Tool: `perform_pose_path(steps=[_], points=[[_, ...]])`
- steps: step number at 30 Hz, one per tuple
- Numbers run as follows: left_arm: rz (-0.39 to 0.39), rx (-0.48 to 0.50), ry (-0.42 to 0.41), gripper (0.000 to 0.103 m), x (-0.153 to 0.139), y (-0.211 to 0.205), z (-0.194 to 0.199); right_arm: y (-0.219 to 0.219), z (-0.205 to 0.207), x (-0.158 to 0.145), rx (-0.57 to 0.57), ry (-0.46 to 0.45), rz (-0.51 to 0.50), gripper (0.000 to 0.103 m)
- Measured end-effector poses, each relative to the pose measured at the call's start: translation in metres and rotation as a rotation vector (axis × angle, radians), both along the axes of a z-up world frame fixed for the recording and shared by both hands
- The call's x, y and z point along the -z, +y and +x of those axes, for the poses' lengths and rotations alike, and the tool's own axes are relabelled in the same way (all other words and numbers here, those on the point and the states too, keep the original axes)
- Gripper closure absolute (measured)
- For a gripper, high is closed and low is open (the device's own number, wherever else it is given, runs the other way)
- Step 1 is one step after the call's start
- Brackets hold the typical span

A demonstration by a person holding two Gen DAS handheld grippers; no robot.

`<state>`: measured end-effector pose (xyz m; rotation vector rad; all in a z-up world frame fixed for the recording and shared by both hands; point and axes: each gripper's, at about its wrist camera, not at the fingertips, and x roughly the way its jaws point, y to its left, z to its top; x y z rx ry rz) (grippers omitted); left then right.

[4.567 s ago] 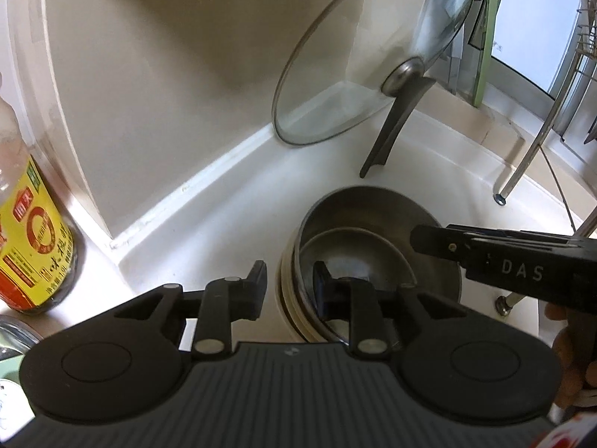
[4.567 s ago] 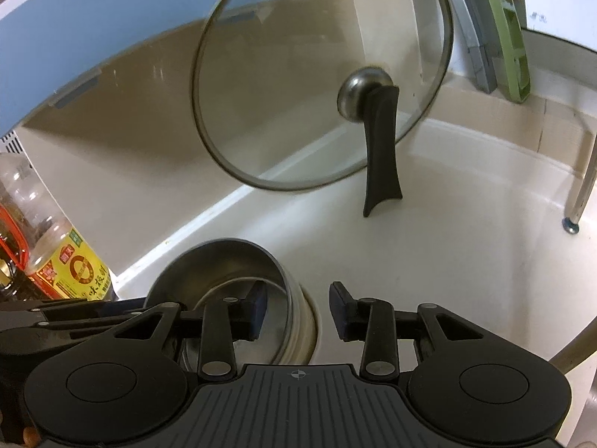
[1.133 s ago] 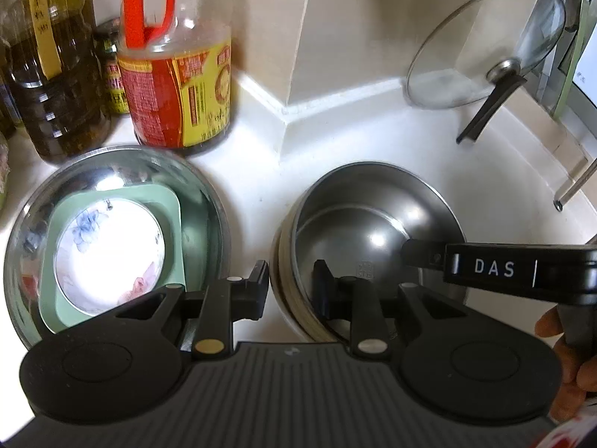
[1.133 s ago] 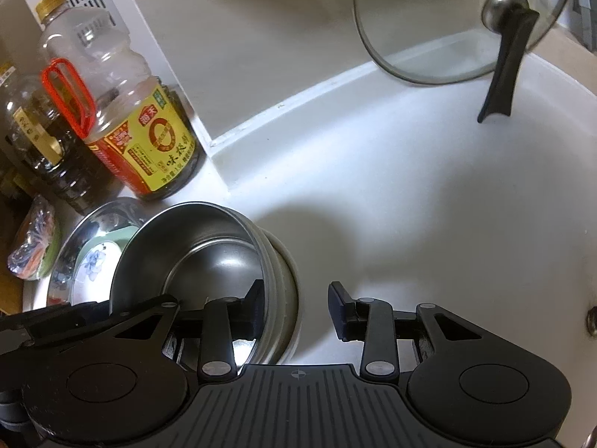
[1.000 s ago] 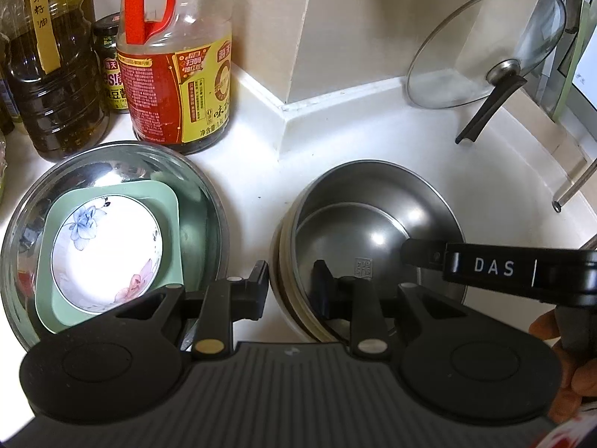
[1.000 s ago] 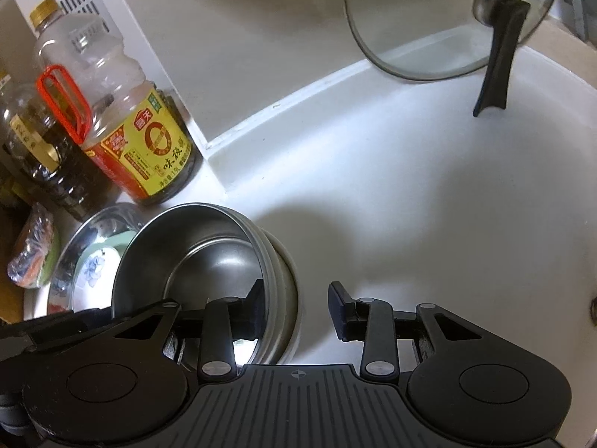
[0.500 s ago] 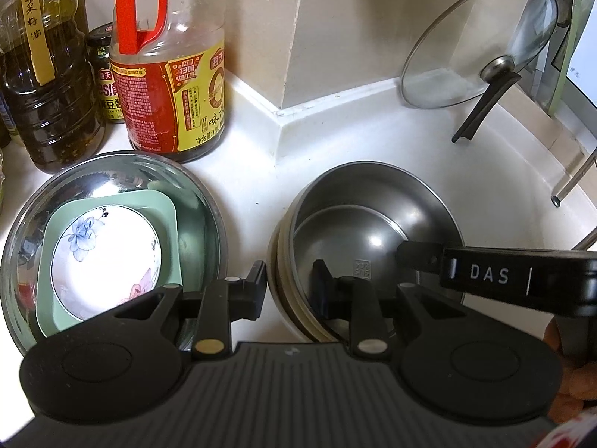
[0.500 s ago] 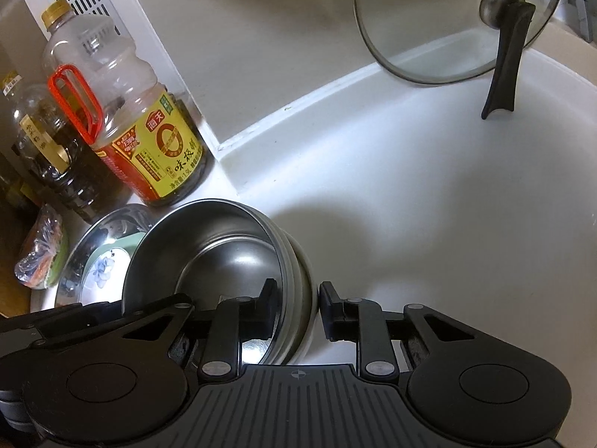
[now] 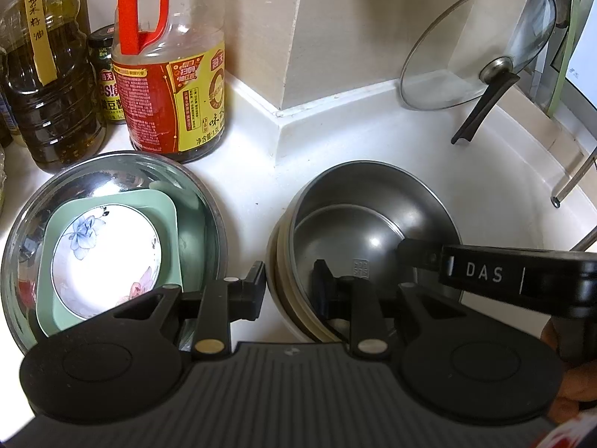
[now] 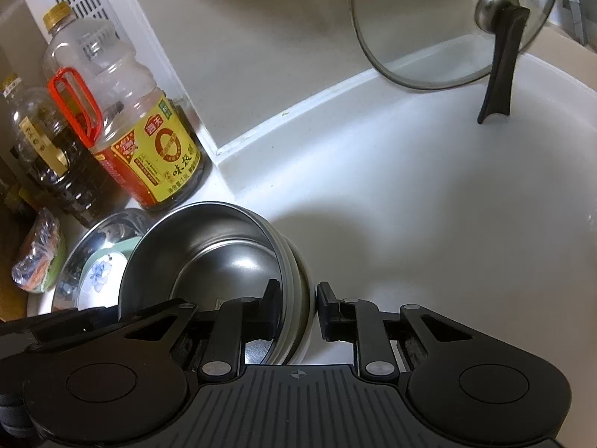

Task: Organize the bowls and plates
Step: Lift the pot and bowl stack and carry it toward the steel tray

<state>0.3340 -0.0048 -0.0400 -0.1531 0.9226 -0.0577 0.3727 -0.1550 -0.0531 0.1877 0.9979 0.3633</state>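
A stack of nested steel bowls [image 9: 365, 216] [image 10: 224, 250] stands on the white counter, just right of a large steel basin [image 9: 209, 201]. In the basin lie a green square plate [image 9: 168, 205] and a flowered white dish [image 9: 104, 254]. My left gripper [image 9: 289, 291] is shut on the stack's near-left rim, one finger outside and one inside. My right gripper [image 10: 296, 306] is closing on the stack's right rim, which sits between its pads, and both pads touch it. The right gripper's finger [image 9: 485, 272] reaches in from the right in the left wrist view.
A soy sauce bottle [image 9: 168, 93] [image 10: 149, 156] and an oil bottle [image 9: 41, 74] stand behind the basin. A glass lid [image 9: 477, 48] [image 10: 447, 26] leans on the wall at the far right. A rack leg [image 9: 571, 179] stands at the right edge. A bagged item [image 10: 37, 257] lies at far left.
The bowl stack has come from beside the glass lid to beside the basin. In the last second the right gripper's jaws narrowed onto the stack's right rim. The left grip is unchanged.
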Motion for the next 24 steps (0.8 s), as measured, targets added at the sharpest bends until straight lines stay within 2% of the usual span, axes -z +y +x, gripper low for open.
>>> perform_pose_path(steps=[5,9,24], points=[[-0.01,-0.007,0.007,0.078,-0.0004,0.002,0.0005,0.0023,0.0,-0.0004,0.012,0.004,-0.019,0.081],[-0.007,-0.007,0.002,0.078,-0.0002,0.0018,-0.0001,0.0013,-0.0014,0.001,0.034,0.002,0.003,0.081],[-0.017,-0.005,0.006,0.078,-0.0004,0.0015,-0.0012,-0.0023,-0.0053,0.0015,0.026,-0.033,-0.015,0.086]])
